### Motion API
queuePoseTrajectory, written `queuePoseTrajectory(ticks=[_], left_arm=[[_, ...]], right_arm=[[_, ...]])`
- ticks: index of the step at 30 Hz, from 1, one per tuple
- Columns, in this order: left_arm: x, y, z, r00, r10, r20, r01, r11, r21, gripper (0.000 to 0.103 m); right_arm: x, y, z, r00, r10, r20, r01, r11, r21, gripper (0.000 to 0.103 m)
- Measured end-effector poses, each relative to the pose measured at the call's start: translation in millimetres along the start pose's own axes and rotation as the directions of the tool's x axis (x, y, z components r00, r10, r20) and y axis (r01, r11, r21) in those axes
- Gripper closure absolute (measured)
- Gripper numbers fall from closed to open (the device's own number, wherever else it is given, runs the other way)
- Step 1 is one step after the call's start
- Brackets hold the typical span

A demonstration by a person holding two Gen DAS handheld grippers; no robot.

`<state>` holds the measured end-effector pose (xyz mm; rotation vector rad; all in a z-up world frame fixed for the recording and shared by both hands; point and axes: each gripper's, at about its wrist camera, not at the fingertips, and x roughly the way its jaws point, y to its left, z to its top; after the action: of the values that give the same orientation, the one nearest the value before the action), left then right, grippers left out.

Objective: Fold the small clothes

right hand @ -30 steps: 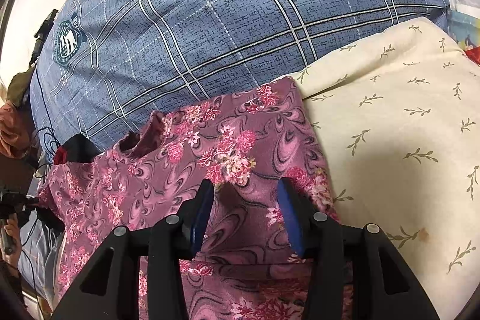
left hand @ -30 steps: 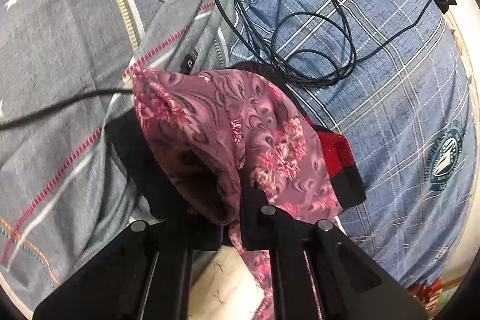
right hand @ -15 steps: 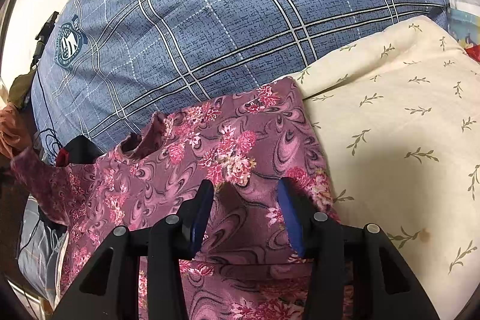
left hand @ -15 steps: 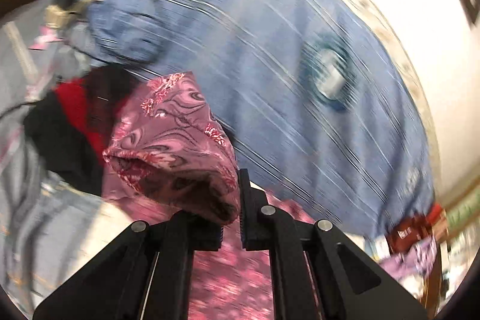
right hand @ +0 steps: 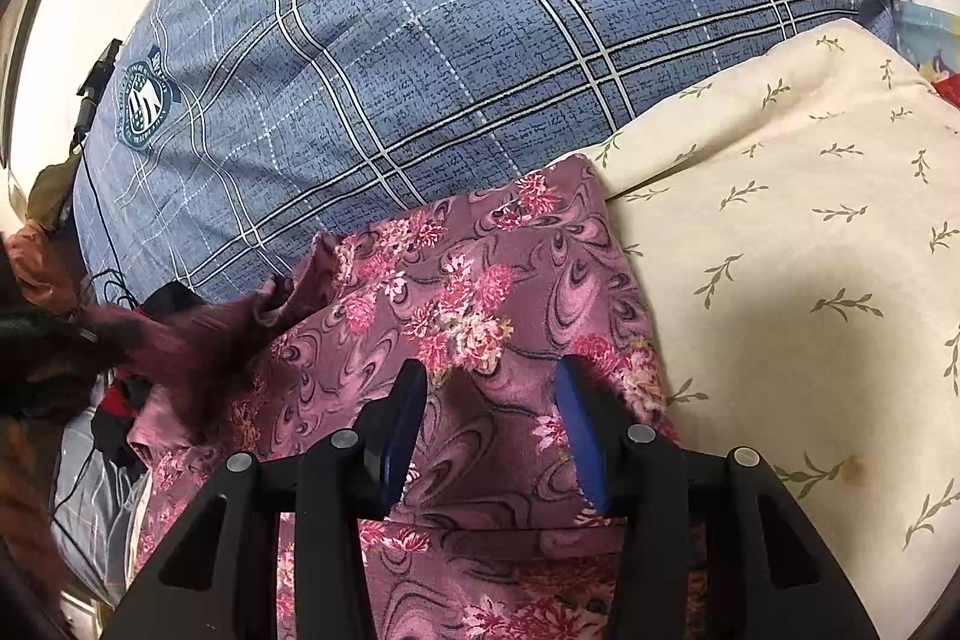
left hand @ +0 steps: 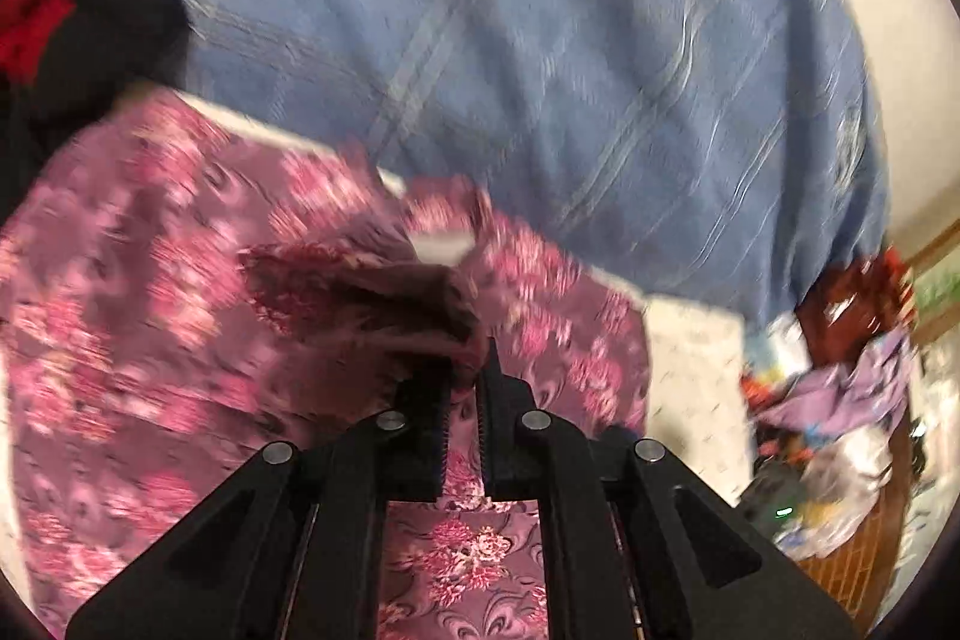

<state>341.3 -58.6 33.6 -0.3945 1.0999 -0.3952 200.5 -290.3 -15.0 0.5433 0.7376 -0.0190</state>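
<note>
2 grippers: left gripper (left hand: 465, 376) pinches blurred floral garment (right hand: 480, 292); right gripper (right hand: 489, 400) half-open, empty

Free room around the floral garment (right hand: 480, 292)

Beyond it the blue plaid bedding (right hand: 420, 40) lies bare; to its left, passage is blocked by dark clothes (right hand: 174, 298) and cable (right hand: 96, 196).

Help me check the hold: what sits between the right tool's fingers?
Only the floral cloth: the right tool stands open over it, fingers pressing down either side of a flat stretch, in the right wrist view.
</note>
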Motion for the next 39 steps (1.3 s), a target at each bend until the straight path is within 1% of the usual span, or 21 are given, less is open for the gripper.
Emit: queuePoseTrajectory(ticks=[3, 6, 7, 8, 10, 12, 13, 14, 17, 19, 20, 22, 24, 28, 30, 31, 32, 33, 35, 37, 39], left_arm=[[17, -7, -14, 0.996, 0.017, -0.084, -0.014, 0.999, 0.038, 0.091], [2, 4, -30, 0.991, -0.054, -0.125, 0.060, 0.997, 0.048, 0.077], [-12, 17, -33, 0.992, -0.074, -0.099, 0.077, 0.996, 0.032, 0.069], [-30, 35, -36, 0.995, -0.085, -0.053, 0.085, 0.996, 0.005, 0.054], [-56, 66, -38, 0.997, -0.066, 0.047, 0.068, 0.996, -0.053, 0.044], [-77, 103, -33, 0.993, -0.009, 0.115, 0.023, 0.992, -0.124, 0.044], [-81, 119, -31, 0.992, -0.008, 0.126, 0.029, 0.987, -0.159, 0.044], [-85, 135, -30, 0.991, -0.018, 0.135, 0.045, 0.979, -0.201, 0.044], [-83, 161, -29, 0.988, -0.037, 0.148, 0.076, 0.960, -0.269, 0.044], [-77, 170, -28, 0.990, -0.057, 0.126, 0.091, 0.954, -0.286, 0.044], [-74, 172, -28, 0.991, -0.066, 0.116, 0.098, 0.951, -0.294, 0.044], [-68, 174, -29, 0.990, -0.088, 0.106, 0.117, 0.945, -0.306, 0.044], [-64, 176, -29, 0.991, -0.092, 0.095, 0.117, 0.942, -0.315, 0.044], [-62, 178, -27, 0.992, -0.096, 0.085, 0.118, 0.938, -0.325, 0.044], [-63, 179, -27, 0.993, -0.082, 0.088, 0.106, 0.941, -0.322, 0.044], [-64, 180, -27, 0.993, -0.078, 0.090, 0.103, 0.942, -0.321, 0.044], [-64, 180, -27, 0.993, -0.077, 0.089, 0.102, 0.942, -0.319, 0.044], [-64, 181, -27, 0.993, -0.078, 0.089, 0.102, 0.942, -0.319, 0.044], [-64, 180, -27, 0.994, -0.075, 0.084, 0.098, 0.944, -0.314, 0.044], [-61, 179, -27, 0.994, -0.079, 0.077, 0.100, 0.946, -0.309, 0.043], [-58, 176, -28, 0.995, -0.076, 0.070, 0.094, 0.947, -0.306, 0.040]], right_arm=[[-1, -2, 0, 1.000, 0.009, 0.000, -0.009, 1.000, 0.009, 0.056], [-2, -2, 1, 1.000, 0.009, -0.006, -0.009, 1.000, 0.017, 0.056], [-1, 0, 3, 1.000, -0.007, -0.020, 0.008, 1.000, 0.016, 0.056], [-2, 4, 5, 0.999, -0.029, -0.029, 0.029, 1.000, 0.009, 0.056], [-8, 24, 9, 0.999, -0.035, -0.020, 0.034, 0.998, -0.044, 0.054], [-11, 45, 9, 0.999, 0.033, -0.020, -0.035, 0.996, -0.078, 0.048], [-9, 59, 9, 0.996, 0.078, -0.040, -0.081, 0.993, -0.083, 0.034], [-4, 75, 6, 0.988, 0.131, -0.076, -0.137, 0.987, -0.082, 0.027], [11, 112, -2, 0.961, 0.229, -0.154, -0.244, 0.966, -0.082, 0.028], [18, 124, -9, 0.952, 0.243, -0.188, -0.254, 0.967, -0.033, 0.028], [16, 131, -14, 0.964, 0.196, -0.179, -0.208, 0.977, -0.051, 0.027], [7, 148, -25, 0.989, 0.093, -0.115, -0.116, 0.971, -0.209, 0.024], [5, 168, -41, 0.998, 0.004, -0.067, -0.030, 0.918, -0.394, 0.017], [32, 189, -53, 0.992, -0.125, -0.032, 0.084, 0.812, -0.578, 0.017], [44, 190, -45, 0.992, -0.122, -0.016, 0.091, 0.815, -0.573, 0.022], [46, 187, -38, 0.994, -0.104, -0.019, 0.077, 0.832, -0.549, 0.046], [46, 183, -30, 0.997, -0.066, -0.044, 0.034, 0.857, -0.513, 0.088], [47, 179, -19, 0.997, -0.021, -0.078, -0.017, 0.888, -0.460, 0.096], [28, 158, 4, 0.996, 0.078, -0.047, -0.089, 0.943, -0.321, 0.096], [7, 124, 21, 0.990, 0.142, -0.006, -0.141, 0.976, -0.169, 0.096], [-4, 69, 31, 0.991, 0.130, 0.010, -0.130, 0.991, 0.025, 0.096]])
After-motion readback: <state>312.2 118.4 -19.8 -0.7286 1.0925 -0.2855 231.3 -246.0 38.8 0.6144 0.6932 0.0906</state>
